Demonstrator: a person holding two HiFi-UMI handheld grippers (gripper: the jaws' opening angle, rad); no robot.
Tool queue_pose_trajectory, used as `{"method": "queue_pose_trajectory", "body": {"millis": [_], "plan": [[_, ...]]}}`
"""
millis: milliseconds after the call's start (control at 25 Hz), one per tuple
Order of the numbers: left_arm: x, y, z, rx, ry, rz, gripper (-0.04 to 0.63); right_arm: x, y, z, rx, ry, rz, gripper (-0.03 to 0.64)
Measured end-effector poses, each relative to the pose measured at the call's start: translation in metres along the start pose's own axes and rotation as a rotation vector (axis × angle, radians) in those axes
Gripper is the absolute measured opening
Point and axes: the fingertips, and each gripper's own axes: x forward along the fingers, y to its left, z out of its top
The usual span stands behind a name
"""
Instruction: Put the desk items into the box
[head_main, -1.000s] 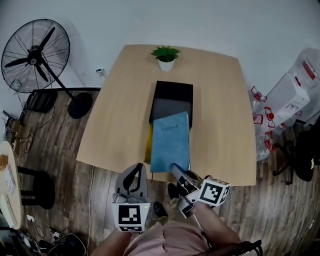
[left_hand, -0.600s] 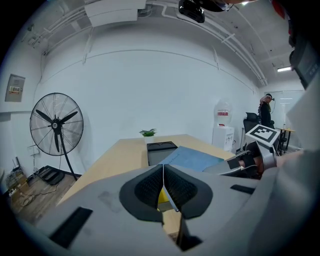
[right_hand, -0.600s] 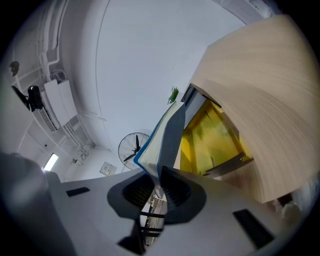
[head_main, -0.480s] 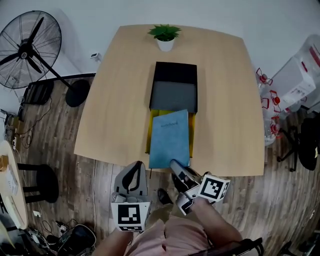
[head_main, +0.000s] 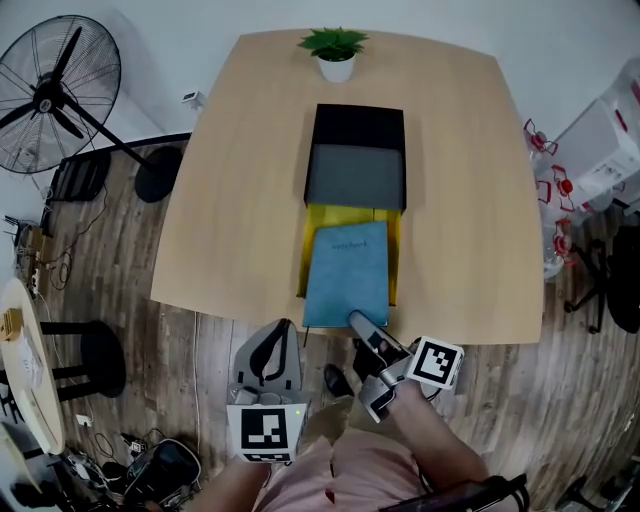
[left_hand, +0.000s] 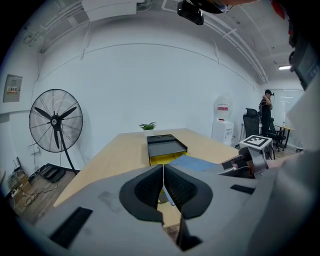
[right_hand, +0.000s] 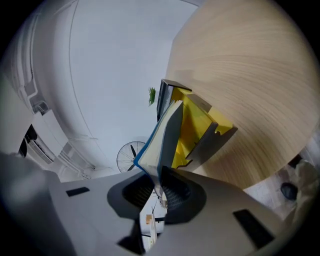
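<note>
head view: blue notebook (head_main: 347, 272) now squared over yellow box (head_main: 310, 225), yellow rim showing left, right and far side; a second ago it reached onto black tray (head_main: 358, 125). right gripper (head_main: 358, 322) fingers clenched on notebook's near corner, at table (head_main: 240, 180) edge. left gripper (head_main: 280, 335) fingers pressed together, empty, off table. likely lined up: lower in, release.

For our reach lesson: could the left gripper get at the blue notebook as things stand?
Probably yes. The left gripper hangs off the near edge of the table, beside the near end of the notebook, nothing between them. Its jaws are shut and must open first; the right gripper holds that end.
</note>
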Motion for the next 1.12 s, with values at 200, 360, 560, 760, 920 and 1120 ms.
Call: {"method": "queue_pose_trajectory", "body": {"millis": [200,360,560,760,920,1120], "plan": [[0.001,0.001,-0.007,-0.010,0.018,0.010,0.017,0.003,-0.014,-0.002,0.071,-0.008,0.005,0.048],[0.001,0.003,-0.010,0.000,0.036,0.016,0.017,0.004,-0.028,-0.005,0.116,-0.011,-0.011,0.052],[-0.002,0.004,-0.017,0.022,0.049,0.021,0.015,0.007,-0.031,-0.006,0.071,-0.004,-0.002,0.072],[-0.005,-0.001,-0.030,0.022,0.073,0.015,0.017,0.007,-0.025,-0.002,-0.009,-0.002,0.022,0.170],[-0.008,-0.005,-0.036,0.046,0.073,0.005,0.015,0.006,-0.019,-0.012,-0.039,0.038,0.046,0.246],[-0.010,-0.014,-0.020,0.051,0.020,-0.005,0.017,-0.013,-0.021,-0.039,-0.078,0.110,-0.019,0.262]]}}
